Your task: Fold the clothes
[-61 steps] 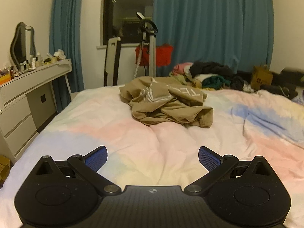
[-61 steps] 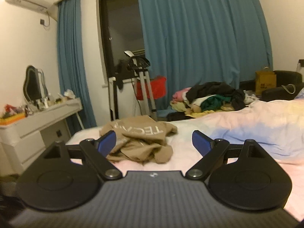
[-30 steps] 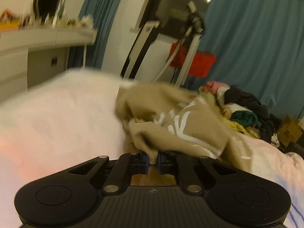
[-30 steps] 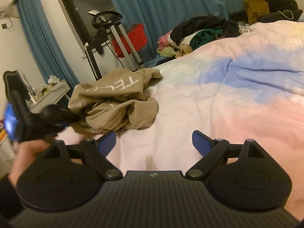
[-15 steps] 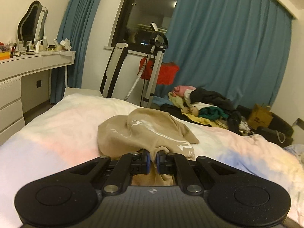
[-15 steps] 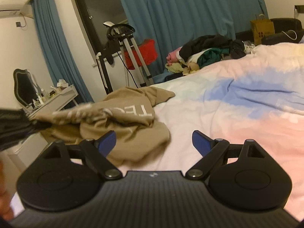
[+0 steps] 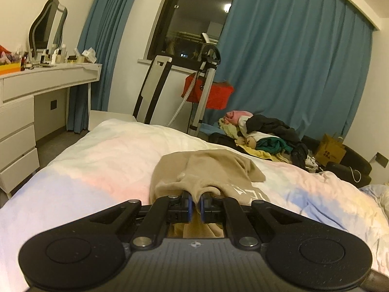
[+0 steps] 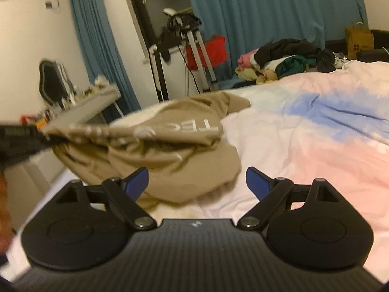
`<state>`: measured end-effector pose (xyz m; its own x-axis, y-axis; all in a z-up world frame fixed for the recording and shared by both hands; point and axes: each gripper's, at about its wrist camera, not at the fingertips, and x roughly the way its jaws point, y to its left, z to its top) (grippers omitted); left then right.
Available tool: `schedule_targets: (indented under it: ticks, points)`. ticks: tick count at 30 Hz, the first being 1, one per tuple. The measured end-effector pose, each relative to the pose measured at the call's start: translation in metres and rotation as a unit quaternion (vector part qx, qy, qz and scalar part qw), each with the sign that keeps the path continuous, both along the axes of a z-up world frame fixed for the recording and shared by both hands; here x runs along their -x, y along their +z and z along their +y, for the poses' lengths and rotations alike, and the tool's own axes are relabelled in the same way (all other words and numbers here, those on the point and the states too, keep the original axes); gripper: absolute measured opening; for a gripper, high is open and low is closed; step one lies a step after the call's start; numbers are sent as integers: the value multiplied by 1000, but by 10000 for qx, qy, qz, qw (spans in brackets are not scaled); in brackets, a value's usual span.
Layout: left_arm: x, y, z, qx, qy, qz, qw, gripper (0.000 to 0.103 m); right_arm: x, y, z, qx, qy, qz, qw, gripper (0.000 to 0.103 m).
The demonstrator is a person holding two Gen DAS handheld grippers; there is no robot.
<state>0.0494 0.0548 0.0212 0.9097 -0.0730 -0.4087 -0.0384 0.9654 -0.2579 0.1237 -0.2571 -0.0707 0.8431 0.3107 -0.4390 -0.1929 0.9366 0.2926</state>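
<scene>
Pastel bedding [image 7: 102, 160] covers the bed where the tan shirt [image 7: 206, 170] lies bunched. Left hand-held gripper [image 7: 196, 204] is clamped on the shirt's near edge, lifting it off the bed. Right hand-held gripper [image 8: 197, 182] hangs spread wide beside the shirt [image 8: 170, 150], holding nothing.

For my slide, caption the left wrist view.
Left gripper shut on tan shirt over pastel duvet.

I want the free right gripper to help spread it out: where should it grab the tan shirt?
Probably the loose hem of the tan shirt lying flat on the duvet, just ahead of the open right gripper. Come straight forward, low; the left gripper already pinches the opposite end.
</scene>
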Motion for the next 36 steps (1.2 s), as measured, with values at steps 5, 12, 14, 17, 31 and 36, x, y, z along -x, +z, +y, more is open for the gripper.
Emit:
schedule_targets:
  ticks: [5, 12, 14, 17, 31, 36]
  points:
    - [-26, -9, 24, 137, 48, -77, 9999, 6, -25, -30, 32, 688, 416, 453, 9957, 88]
    - [-50, -23, 64, 704, 179, -91, 9973, 6, -79, -66, 52, 1163, -105, 293, 9927, 72]
    - [-51, -25, 69, 757, 194, -99, 9969, 6, -84, -64, 50, 1043, -267, -110, 9941, 73]
    - [-49, -25, 74, 799, 144, -176, 9965, 6, -91, -62, 47, 859, -508, -712, 9925, 64]
    - [15, 11, 94, 1333, -73, -1153, 9843, 6, 25, 66, 7, -285, -59, -2670, 9633, 11]
    - [42, 27, 93, 1254, -525, -1379, 9811, 7, 69, 94, -24, -603, -137, -2570, 9644, 11]
